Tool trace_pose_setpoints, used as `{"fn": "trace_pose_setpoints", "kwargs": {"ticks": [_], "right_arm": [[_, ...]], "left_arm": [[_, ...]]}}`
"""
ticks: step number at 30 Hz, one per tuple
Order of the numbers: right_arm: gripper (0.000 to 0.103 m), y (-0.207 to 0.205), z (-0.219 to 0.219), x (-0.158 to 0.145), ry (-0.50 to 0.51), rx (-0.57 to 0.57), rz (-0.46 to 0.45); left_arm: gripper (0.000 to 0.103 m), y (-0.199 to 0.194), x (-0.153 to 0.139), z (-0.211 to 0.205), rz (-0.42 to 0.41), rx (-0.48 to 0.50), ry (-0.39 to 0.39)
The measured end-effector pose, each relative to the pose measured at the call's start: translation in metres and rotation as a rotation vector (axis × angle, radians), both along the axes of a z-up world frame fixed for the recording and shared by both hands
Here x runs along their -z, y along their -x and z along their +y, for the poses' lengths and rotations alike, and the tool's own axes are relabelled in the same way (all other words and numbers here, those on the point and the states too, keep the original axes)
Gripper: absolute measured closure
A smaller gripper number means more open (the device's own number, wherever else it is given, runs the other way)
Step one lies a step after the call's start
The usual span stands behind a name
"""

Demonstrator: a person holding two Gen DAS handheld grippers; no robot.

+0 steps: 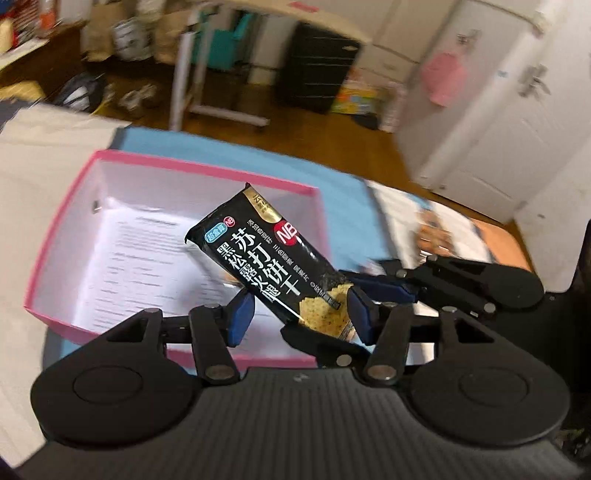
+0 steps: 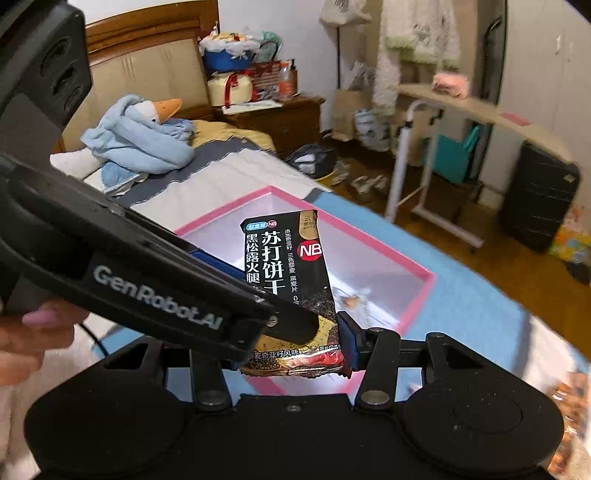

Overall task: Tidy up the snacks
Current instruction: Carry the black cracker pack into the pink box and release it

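A blue blanket (image 2: 147,142) lay bundled around a goose plush (image 2: 162,109) on the bed (image 2: 236,166). A wooden nightstand (image 2: 291,118) stood beside it, piled with bags. Farther off stood a white-framed rolling table (image 2: 417,155), a black suitcase (image 2: 539,199) and white doors (image 1: 491,110).

The setting is a bedroom in a home. A bed (image 2: 229,162) with a wooden, padded headboard (image 2: 147,70) stands beside a wooden nightstand (image 2: 291,118) stacked with bags. A goose plush toy (image 2: 162,110) wrapped in a blue blanket lies on the bed. Clothing hangs on the wall (image 2: 417,33). A black suitcase (image 2: 539,199), a rolling side table (image 2: 443,99) and white closet doors (image 1: 498,110) stand on the wood floor (image 1: 332,136).
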State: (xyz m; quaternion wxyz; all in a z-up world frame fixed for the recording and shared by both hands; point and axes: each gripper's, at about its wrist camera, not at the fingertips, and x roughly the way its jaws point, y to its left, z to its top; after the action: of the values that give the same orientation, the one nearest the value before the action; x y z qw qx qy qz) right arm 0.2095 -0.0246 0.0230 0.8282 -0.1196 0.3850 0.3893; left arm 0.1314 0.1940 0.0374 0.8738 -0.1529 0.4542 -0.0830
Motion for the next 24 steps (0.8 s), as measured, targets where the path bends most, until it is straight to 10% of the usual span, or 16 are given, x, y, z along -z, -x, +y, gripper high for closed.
{"fn": "trace_pose_setpoints", "kwargs": {"ticks": [16,24], "right_arm": [[0.049,-0.053,0.048,0.091,-0.037,-0.040,0.206],[0.038,-0.040,0.053,0.089,0.047,-0.070,0.103]], "left_arm": [[0.048,-0.052,0.094,0.049,0.131,-0.138,0.006],[0.048,-0.052,0.102,0.045,0.106,-0.196,-0.183]]}}
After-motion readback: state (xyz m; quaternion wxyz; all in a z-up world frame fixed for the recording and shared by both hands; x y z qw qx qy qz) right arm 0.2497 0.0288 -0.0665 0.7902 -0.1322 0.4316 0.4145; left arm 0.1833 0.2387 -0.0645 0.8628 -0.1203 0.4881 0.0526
